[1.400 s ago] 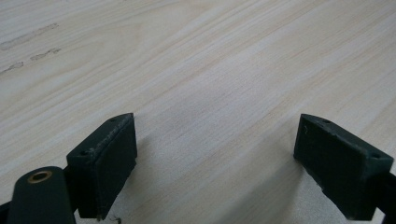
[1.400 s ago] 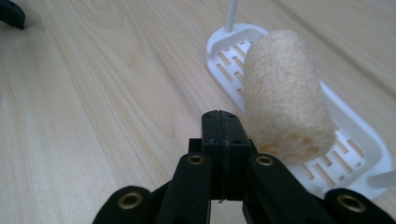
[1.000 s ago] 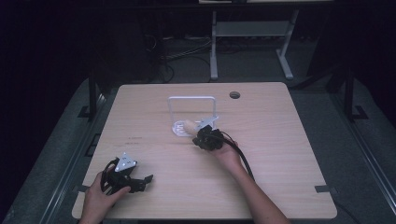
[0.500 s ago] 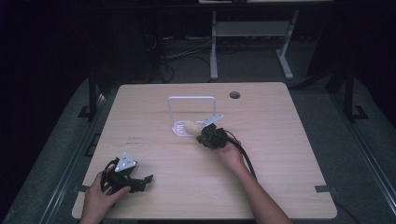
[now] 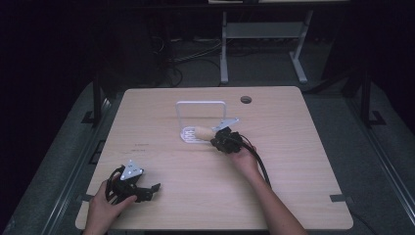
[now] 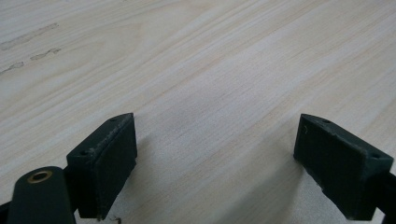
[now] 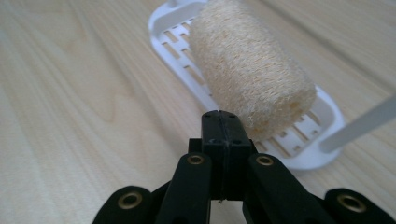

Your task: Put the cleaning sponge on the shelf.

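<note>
A tan loofah roll (image 7: 247,70) lies on its side on a white slotted tray (image 7: 177,42). My right gripper (image 7: 220,123) is shut with nothing between its jaws, its tips right at the roll's near end; I cannot tell whether they touch it. In the high view the loofah roll (image 5: 201,132) rests on the tray (image 5: 187,136) at mid-table, with the right gripper (image 5: 215,138) just to its right. My left gripper (image 5: 154,188) rests on the table near the front left. In its own view the left gripper (image 6: 215,140) is open wide over bare wood.
A white wire frame (image 5: 200,104) rises from the back of the tray. A round cable hole (image 5: 245,100) sits near the table's far edge. The right gripper's cable (image 5: 259,164) trails along the forearm. Metal stand legs (image 5: 298,68) stand on the floor beyond the table.
The right gripper has edged slightly to the right beside the loofah roll, jaws still shut. The left hand and its gripper have stayed in place.
</note>
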{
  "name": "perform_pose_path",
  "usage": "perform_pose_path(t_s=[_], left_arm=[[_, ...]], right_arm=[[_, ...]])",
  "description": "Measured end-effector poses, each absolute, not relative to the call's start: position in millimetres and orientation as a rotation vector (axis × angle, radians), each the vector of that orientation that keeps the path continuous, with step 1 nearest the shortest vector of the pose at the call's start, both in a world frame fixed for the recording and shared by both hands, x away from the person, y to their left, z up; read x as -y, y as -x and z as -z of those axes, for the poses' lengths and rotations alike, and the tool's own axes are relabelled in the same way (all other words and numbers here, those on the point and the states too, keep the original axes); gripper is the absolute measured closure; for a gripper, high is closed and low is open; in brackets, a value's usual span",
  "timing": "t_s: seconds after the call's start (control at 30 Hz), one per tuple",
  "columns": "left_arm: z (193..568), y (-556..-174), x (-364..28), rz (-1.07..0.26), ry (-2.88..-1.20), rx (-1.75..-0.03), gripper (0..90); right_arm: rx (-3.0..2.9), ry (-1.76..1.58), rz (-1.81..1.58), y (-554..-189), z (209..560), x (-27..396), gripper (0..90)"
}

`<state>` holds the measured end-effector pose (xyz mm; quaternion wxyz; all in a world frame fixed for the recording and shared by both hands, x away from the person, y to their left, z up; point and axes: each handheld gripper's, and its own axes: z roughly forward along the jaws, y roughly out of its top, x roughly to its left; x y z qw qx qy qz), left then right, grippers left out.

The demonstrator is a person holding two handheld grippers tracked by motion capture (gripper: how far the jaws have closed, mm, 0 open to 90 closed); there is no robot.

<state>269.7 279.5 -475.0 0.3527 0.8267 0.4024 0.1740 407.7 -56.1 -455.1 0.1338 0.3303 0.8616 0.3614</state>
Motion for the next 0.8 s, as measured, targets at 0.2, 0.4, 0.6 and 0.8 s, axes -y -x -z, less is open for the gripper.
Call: perform_pose_path(t_s=[0.2,0.4,0.6,0.8], left_arm=[[475,-270,-279,-0.450,-2.139,-1.041,12.8],[475,-270,-279,-0.450,-2.139,-1.041,12.8],[475,-270,-279,-0.450,-2.139,-1.041,12.8],[475,-270,-279,-0.450,-2.139,-1.041,12.8]], right_arm=[[-2.457,-0.996,-1.046,-411,455,63,89.6],[-2.433,-1.024,-1.048,-412,455,67,89.7],[-2.415,-1.035,-1.042,-415,456,69,89.6],[-2.409,-1.048,-1.048,-416,455,72,89.6]])
